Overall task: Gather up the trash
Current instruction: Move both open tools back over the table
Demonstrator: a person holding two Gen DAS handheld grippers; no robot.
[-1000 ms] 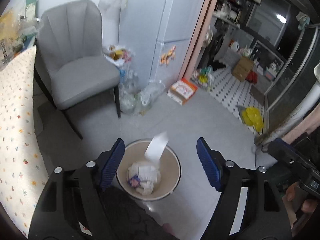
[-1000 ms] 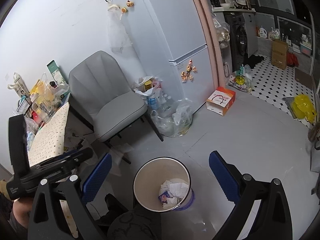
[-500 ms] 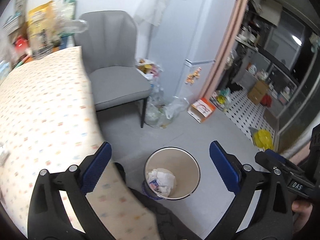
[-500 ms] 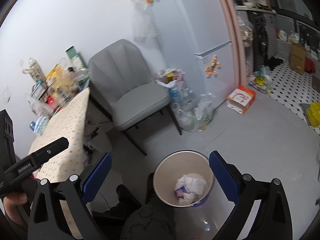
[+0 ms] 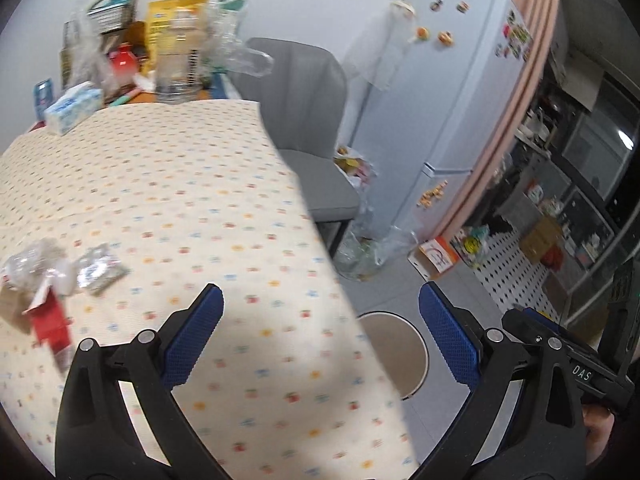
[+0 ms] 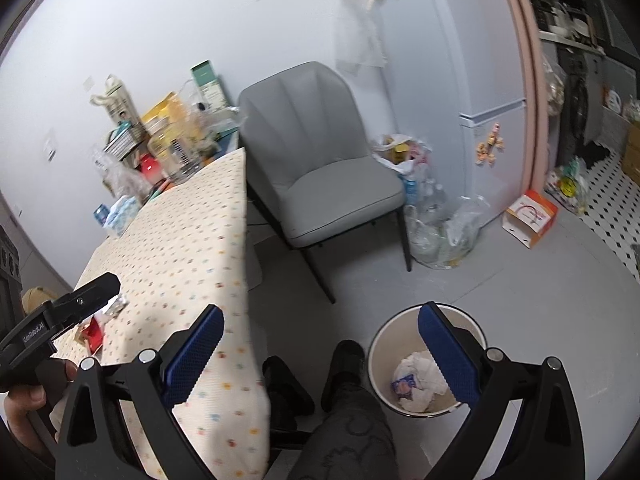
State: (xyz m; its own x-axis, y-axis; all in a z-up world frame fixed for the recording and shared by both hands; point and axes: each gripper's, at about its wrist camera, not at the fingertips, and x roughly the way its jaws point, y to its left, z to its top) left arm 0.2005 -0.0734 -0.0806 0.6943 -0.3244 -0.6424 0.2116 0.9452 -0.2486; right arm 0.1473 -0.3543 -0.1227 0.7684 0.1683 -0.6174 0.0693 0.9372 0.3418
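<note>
Trash on the table: a crumpled foil wrapper (image 5: 100, 268), a red carton (image 5: 48, 318) and a clear plastic wad (image 5: 34, 264) lie close together near the left edge of the patterned tablecloth (image 5: 192, 184), left of and apart from the left gripper (image 5: 320, 332), whose blue-padded jaws stand wide apart and hold nothing. The right gripper (image 6: 320, 354), jaws likewise spread wide and empty, hangs above the floor beside the table, over the round waste bin (image 6: 380, 360), which contains crumpled white paper (image 6: 418, 376). A grey chair (image 6: 320, 160) stands behind the bin, next to the white refrigerator (image 5: 448, 120).
</note>
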